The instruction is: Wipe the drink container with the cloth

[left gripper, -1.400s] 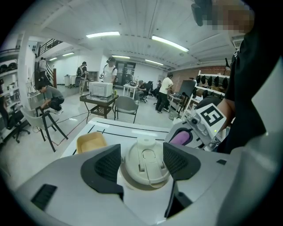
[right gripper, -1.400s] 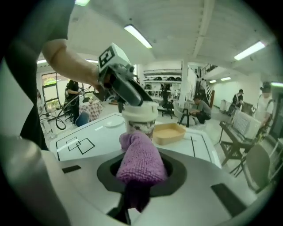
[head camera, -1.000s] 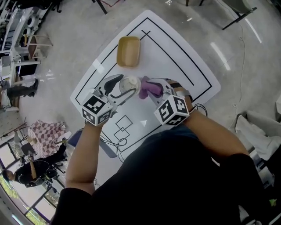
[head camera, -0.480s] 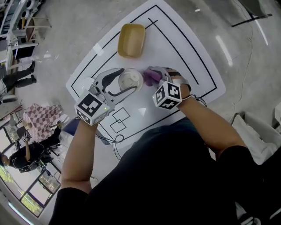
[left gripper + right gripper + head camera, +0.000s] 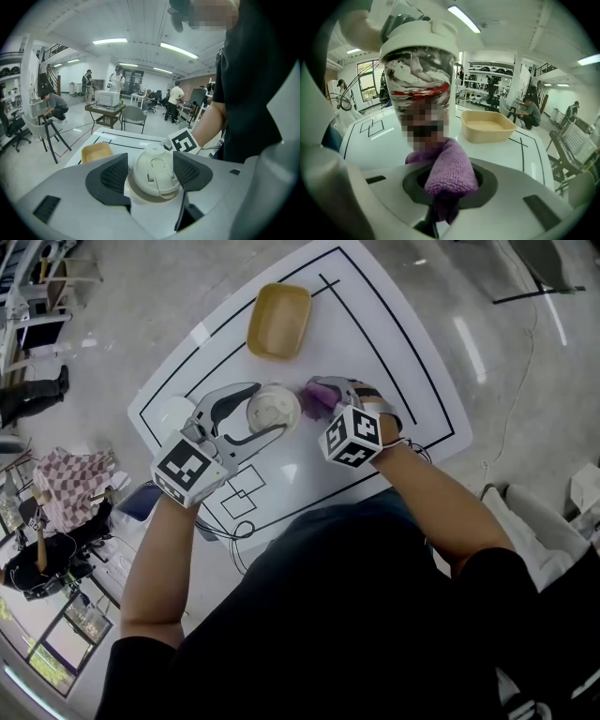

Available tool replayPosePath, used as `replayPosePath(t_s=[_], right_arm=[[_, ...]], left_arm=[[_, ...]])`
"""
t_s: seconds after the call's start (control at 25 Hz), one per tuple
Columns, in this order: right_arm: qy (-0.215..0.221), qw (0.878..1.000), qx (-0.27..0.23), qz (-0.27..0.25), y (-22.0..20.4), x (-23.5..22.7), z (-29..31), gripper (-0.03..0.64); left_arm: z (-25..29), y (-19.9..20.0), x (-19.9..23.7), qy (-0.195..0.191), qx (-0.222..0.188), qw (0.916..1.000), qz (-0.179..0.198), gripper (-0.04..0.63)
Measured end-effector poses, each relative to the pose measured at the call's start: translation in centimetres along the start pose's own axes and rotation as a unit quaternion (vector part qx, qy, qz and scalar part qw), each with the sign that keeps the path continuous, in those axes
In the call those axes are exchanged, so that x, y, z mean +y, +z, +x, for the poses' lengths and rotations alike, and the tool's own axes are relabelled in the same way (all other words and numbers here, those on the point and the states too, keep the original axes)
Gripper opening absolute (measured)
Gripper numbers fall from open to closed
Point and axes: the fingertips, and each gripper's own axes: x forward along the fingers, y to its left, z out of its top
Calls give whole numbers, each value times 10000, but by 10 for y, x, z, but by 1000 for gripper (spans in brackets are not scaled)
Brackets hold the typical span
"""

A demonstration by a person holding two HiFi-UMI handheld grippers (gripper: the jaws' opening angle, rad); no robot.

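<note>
We clamp the cup [image 5: 419,79] in the left gripper [image 5: 151,169] so the cloth [image 5: 450,171], pinched by the right gripper [image 5: 323,401], can wipe its 3 o'clock side.

Surface: a white, glossy top [image 5: 403,362] with an angular outline, standing over a grey polished floor [image 5: 131,296].
Markings: 2 black outlines [image 5: 380,329], 1 inside the other, follow the edges. 2 small outlined squares [image 5: 244,486] are drawn corner to corner near the person's edge.
Tray: 1 tan rectangular tray [image 5: 278,321] with rounded corners lies flat on the surface toward the far corner, close to the black lines.
Drink container: the white-lidded drink container [image 5: 272,409] is over the middle of the surface, well apart from the tray. Its base is hidden, so whether it rests on the surface cannot be told.
</note>
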Motion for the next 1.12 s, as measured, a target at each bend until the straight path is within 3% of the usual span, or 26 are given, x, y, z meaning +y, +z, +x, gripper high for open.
replayPosePath(t_s=[0.56, 0.92, 1.12], right_arm=[[346, 9866, -1547, 383, 95, -37, -90, 83], [628, 9844, -1490, 690, 86, -31, -66, 78], [739, 9889, -1014, 798, 52, -25, -27, 78]], left_arm=[[-2, 1, -1, -5, 15, 10000, -14, 331], [-1, 2, -1, -7, 38, 10000, -19, 331], [-1, 2, 0, 11, 24, 10000, -58, 331]])
